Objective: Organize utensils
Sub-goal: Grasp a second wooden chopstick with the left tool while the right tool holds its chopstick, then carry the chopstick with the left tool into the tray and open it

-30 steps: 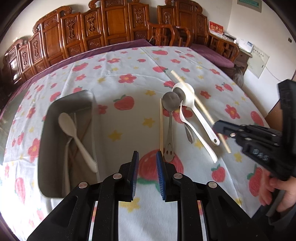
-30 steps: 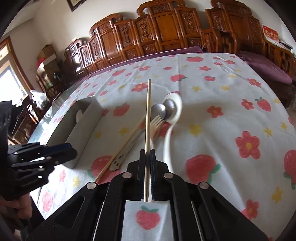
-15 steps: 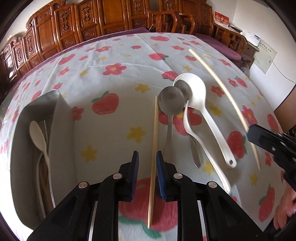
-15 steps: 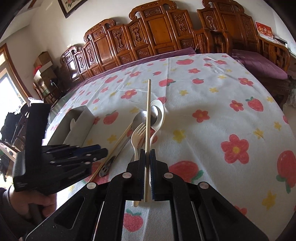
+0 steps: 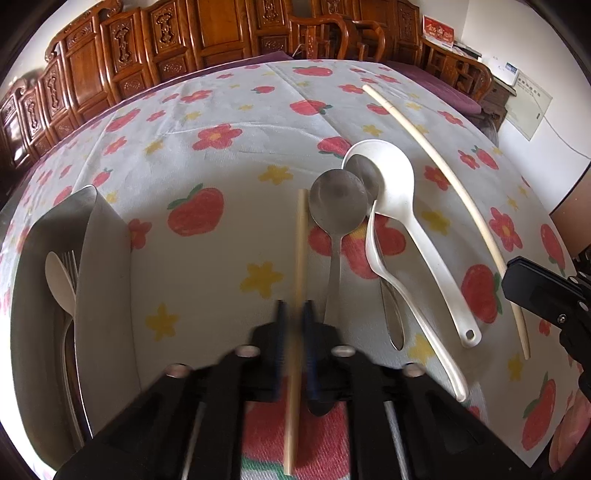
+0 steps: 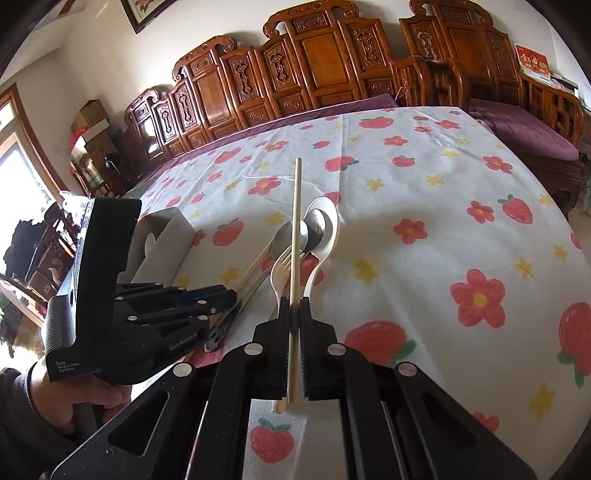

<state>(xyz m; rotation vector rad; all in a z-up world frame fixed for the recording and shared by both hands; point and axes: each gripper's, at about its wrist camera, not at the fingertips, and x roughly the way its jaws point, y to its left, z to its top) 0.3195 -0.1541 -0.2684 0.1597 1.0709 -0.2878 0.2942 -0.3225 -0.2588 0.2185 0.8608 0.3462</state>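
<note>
Left tongs (image 5: 293, 328): just closing, pinching pale wooden chopstick (image 5: 300, 258) lying on tabletop.
Right tongs (image 6: 294, 314): pinching second chopstick (image 6: 295, 229), raised.
Advice: lift straight, keep it level, carry toward steel tray (image 5: 103, 236).

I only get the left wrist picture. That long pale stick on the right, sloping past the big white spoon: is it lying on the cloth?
Observer: No. In the right wrist view the right claw is shut on that chopstick and holds it above the cloth.
Visitor: And that thin, curved white thing in the middle?
Observer: It is a pale fork; its tines show from this side.
Visitor: Anything on the walls I miss?
Observer: A framed picture hangs high up, at the left.
</note>
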